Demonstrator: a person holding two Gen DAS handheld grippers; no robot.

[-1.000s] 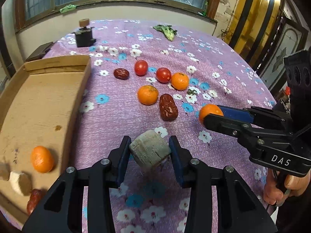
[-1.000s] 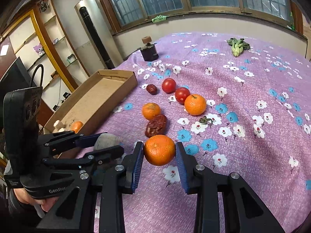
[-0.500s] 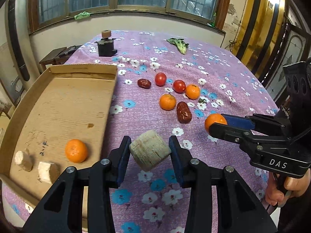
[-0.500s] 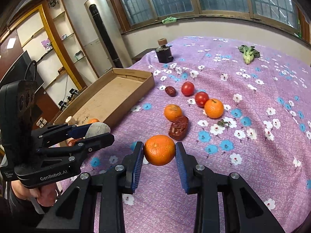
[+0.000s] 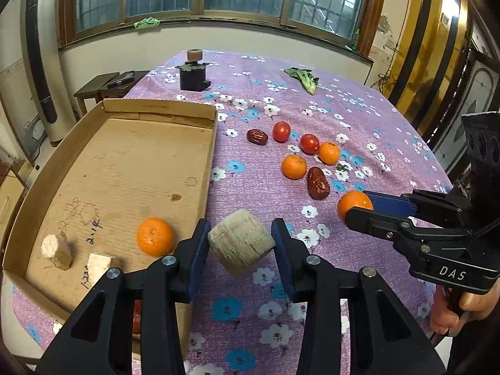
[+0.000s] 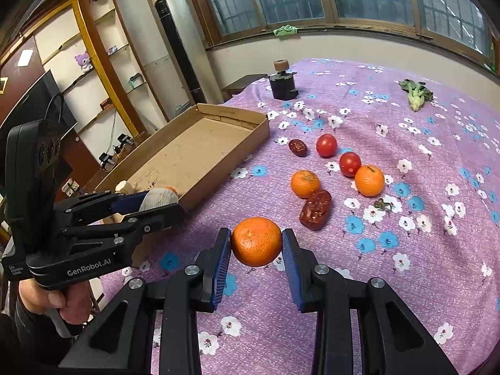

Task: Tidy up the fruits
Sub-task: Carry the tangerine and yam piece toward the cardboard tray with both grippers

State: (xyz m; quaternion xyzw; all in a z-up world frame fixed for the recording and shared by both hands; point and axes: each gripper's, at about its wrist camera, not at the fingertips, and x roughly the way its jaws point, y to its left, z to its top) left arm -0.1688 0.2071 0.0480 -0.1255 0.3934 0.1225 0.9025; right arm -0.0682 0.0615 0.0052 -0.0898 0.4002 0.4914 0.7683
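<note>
My left gripper [image 5: 240,243] is shut on a pale beige chunk [image 5: 240,245], held above the table beside the cardboard tray's [image 5: 210,156] right wall. My right gripper [image 6: 257,245] is shut on an orange mandarin [image 6: 257,241], held above the purple floral cloth; it shows in the left wrist view [image 5: 354,204] too. The tray holds a mandarin [image 5: 155,236] and two pale chunks [image 5: 56,250]. On the cloth lie two mandarins [image 5: 294,166], two tomatoes [image 5: 281,131] and two red dates [image 5: 318,183].
A black device with a cork top [image 5: 193,75] stands at the far end of the table. A green leafy vegetable [image 5: 304,78] lies at the far right. The table's near edge is just below the grippers.
Both grippers have risen and pulled back with their loads, so the table and tray look farther away. More of the tray's inside has come into view.
</note>
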